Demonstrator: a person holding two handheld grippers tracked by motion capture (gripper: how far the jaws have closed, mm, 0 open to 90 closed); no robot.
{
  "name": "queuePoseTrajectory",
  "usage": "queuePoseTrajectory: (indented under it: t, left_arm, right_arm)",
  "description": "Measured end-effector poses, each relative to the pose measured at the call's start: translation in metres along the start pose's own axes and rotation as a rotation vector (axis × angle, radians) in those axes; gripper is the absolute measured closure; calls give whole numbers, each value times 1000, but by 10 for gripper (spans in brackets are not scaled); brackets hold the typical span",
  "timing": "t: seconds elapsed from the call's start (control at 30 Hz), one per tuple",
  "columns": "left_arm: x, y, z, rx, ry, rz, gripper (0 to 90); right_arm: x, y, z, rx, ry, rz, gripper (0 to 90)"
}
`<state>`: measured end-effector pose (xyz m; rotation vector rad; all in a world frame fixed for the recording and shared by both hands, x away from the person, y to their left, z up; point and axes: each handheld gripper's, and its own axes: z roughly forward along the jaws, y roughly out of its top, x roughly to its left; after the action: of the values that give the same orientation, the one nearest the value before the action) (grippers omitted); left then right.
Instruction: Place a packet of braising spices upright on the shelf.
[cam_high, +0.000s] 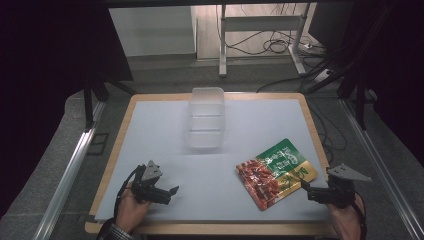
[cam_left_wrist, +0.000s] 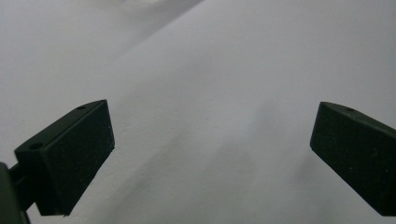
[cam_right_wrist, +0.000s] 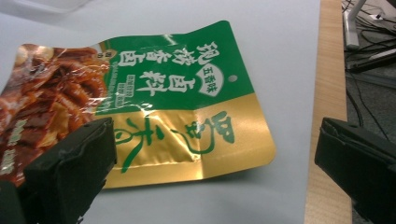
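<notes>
From the high view, the snack pouch (cam_high: 276, 172), green, gold and red, lies flat on the pale table mat (cam_high: 165, 145), toward the mat's right near corner. A clear plastic tub (cam_high: 206, 117) sits well apart from the pouch, farther back near the mat's middle. The right gripper (cam_high: 306, 189) hovers just beside the pouch's near right edge, and the left gripper (cam_high: 171, 192) is well apart from the pouch on its left, low over the mat. In the left gripper view its jaws stand wide over bare mat (cam_left_wrist: 224, 84). In the right gripper view the jaws gape wide, the left one over the pouch's (cam_right_wrist: 163, 107) gold edge, holding nothing.
</notes>
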<state>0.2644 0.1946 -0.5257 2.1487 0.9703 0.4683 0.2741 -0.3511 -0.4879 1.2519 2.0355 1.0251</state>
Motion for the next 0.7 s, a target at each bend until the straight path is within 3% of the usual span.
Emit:
queuePoseTrajectory:
  t: [0.1, 0.37, 0.7]
  left_arm:
    - [-1, 0, 0, -8, 1, 11, 0]
    - [0, 1, -3, -54, -3, 21, 0]
    - [-2, 1, -2, -54, -9, 49, 0]
  right_arm:
    - [-3, 3, 5, -16, 7, 20, 0]
    - [-9, 8, 17, -10, 22, 4, 0]
    - [-14, 15, 33, 2, 52, -13, 1]
